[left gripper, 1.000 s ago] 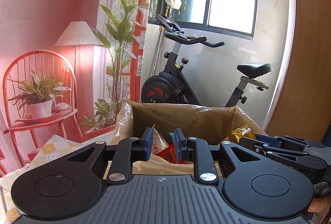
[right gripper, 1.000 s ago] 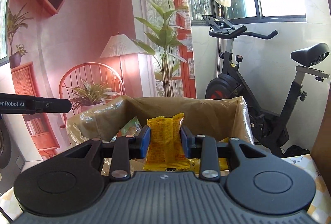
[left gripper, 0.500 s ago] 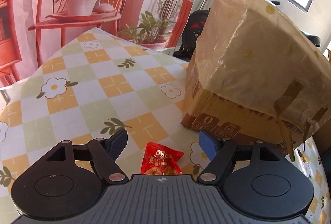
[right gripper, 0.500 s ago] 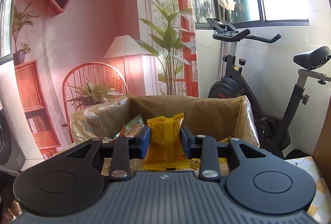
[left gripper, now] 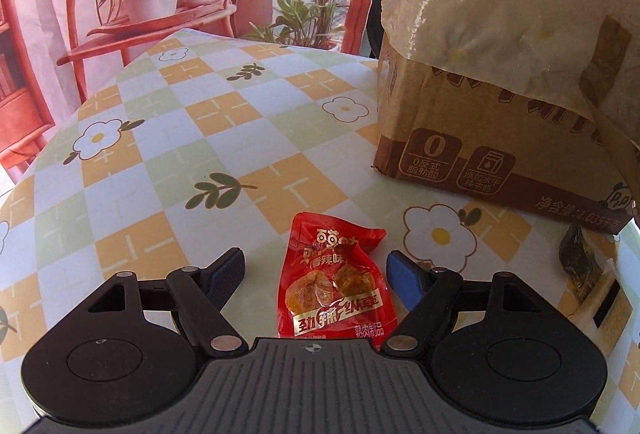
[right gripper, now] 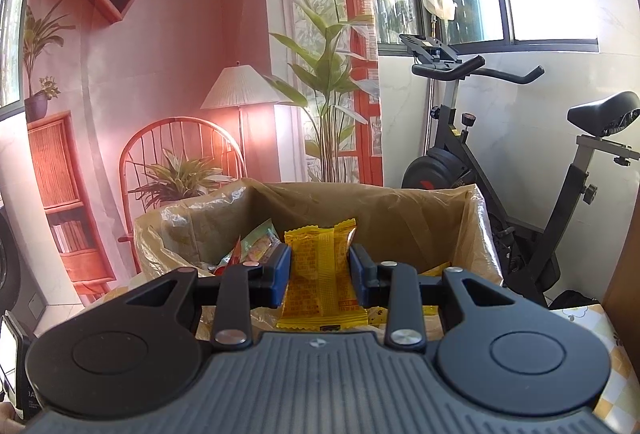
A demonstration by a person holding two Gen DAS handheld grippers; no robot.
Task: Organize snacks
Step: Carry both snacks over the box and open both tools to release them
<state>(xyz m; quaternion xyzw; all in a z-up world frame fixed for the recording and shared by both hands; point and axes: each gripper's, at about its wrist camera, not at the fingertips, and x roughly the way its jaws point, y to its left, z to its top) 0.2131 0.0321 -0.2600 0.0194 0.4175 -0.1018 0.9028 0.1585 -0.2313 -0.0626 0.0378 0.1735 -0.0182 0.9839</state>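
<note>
In the left wrist view a red snack packet (left gripper: 334,286) lies flat on the checked tablecloth (left gripper: 208,137), between the fingers of my left gripper (left gripper: 316,270), which is open just above it. The cardboard box (left gripper: 500,137) lined with a brown bag stands to the right. In the right wrist view my right gripper (right gripper: 320,274) is shut on a yellow snack packet (right gripper: 322,274), held upright over the open box (right gripper: 360,205), where other snack packets (right gripper: 256,248) lie.
A dark small wrapper (left gripper: 580,266) lies on the table at the right, near the box corner. An exercise bike (right gripper: 500,161) stands behind the box. A scenic backdrop (right gripper: 160,73) hangs beyond the table.
My left gripper left the box top, opened, and came down to the table over the red packet. My right gripper stayed over the box with the yellow packet.
</note>
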